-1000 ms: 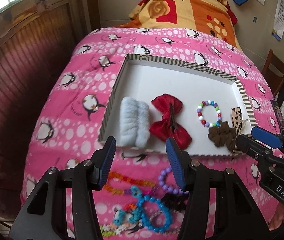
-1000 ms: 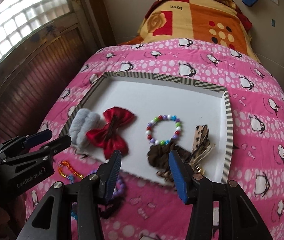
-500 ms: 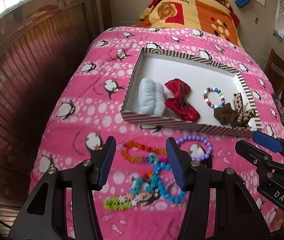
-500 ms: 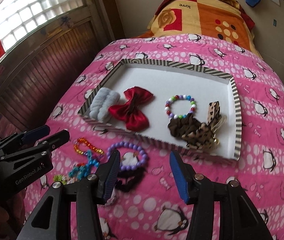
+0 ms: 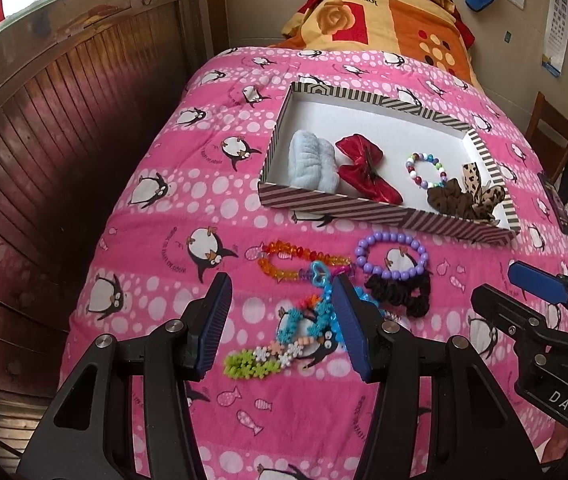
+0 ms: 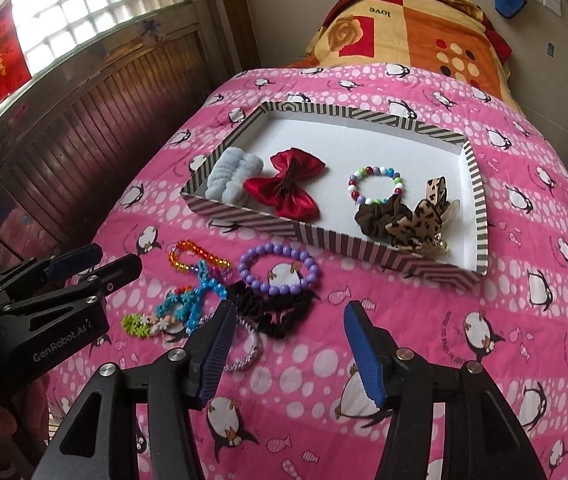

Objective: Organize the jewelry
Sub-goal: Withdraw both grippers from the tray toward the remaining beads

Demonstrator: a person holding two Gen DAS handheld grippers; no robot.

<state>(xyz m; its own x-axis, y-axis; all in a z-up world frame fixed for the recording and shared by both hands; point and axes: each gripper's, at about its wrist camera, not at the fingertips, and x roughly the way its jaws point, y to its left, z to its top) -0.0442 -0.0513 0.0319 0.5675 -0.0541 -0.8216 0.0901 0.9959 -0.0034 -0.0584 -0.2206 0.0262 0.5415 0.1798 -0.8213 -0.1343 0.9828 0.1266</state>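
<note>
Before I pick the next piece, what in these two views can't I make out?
- Silver band, right wrist view: partly behind the right gripper finger.
- Blue snowflake chain, left wrist view: part behind the left gripper finger.
- Striped tray: near floor strip hidden by its front wall.

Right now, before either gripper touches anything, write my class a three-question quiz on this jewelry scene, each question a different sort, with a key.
1. True or false: the purple bead bracelet lies inside the striped box.
2. Which lies beside the red bow in the box? A) pale blue scrunchie B) black scrunchie C) orange bead bracelet
3. Fill in: both grippers, left gripper and right gripper, hold ____.

Key: 1 false; 2 A; 3 nothing
</note>
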